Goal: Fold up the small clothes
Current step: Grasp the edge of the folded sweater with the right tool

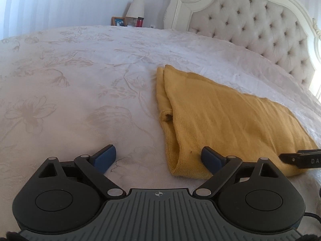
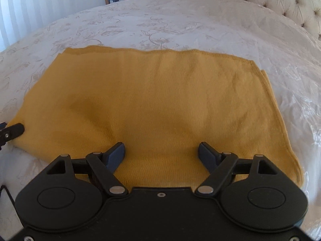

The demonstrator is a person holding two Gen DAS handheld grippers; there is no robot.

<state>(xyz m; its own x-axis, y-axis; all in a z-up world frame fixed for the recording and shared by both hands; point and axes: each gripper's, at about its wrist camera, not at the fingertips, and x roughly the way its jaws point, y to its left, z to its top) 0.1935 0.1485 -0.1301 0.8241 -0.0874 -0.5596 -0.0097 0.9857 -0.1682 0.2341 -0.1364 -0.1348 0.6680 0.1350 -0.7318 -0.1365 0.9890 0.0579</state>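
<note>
A mustard-yellow knit garment [image 2: 160, 100] lies flat and folded on the white bedspread [image 2: 180, 20]. It also shows in the left wrist view [image 1: 220, 120], with a sleeve cuff [image 1: 166, 117] at its left edge. My left gripper [image 1: 158, 157] is open and empty at the garment's near left corner, its right finger over the cloth. My right gripper [image 2: 161, 153] is open and empty, low over the garment's near edge. The other gripper's tip shows in each view [image 1: 301, 158] [image 2: 12, 132].
A tufted cream headboard [image 1: 260, 26] stands at the back right. A nightstand holds a lamp [image 1: 135, 8], a photo frame [image 1: 118, 21] and a red bottle [image 1: 139, 22]. White curtains [image 2: 40, 6] hang at the left.
</note>
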